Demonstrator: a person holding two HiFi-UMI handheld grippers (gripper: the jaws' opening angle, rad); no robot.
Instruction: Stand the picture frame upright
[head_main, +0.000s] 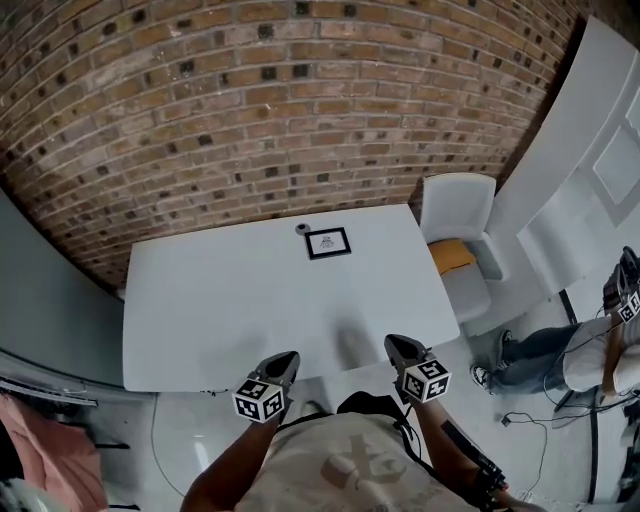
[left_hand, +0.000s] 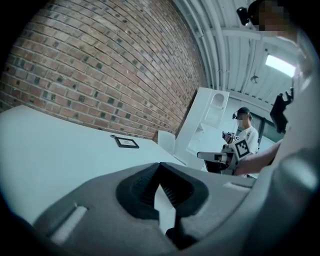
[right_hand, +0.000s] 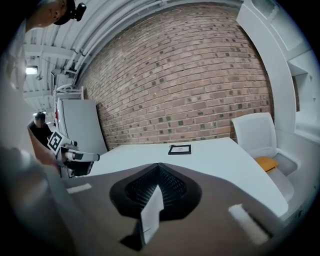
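The picture frame (head_main: 328, 243), black-edged with a white print, lies flat near the far edge of the white table (head_main: 220, 300). It also shows small and far off in the left gripper view as the frame (left_hand: 127, 142) and in the right gripper view as the frame (right_hand: 180, 149). My left gripper (head_main: 284, 362) and right gripper (head_main: 397, 345) hover side by side at the table's near edge, well short of the frame. The left gripper (left_hand: 160, 172) and the right gripper (right_hand: 158, 172) are both shut with nothing held.
A small round object (head_main: 303, 228) sits just left of the frame. A white chair (head_main: 457, 205) with an orange cushion (head_main: 452, 255) stands at the table's right end. Another person (head_main: 590, 355) sits further right. A brick wall (head_main: 250, 100) runs behind the table.
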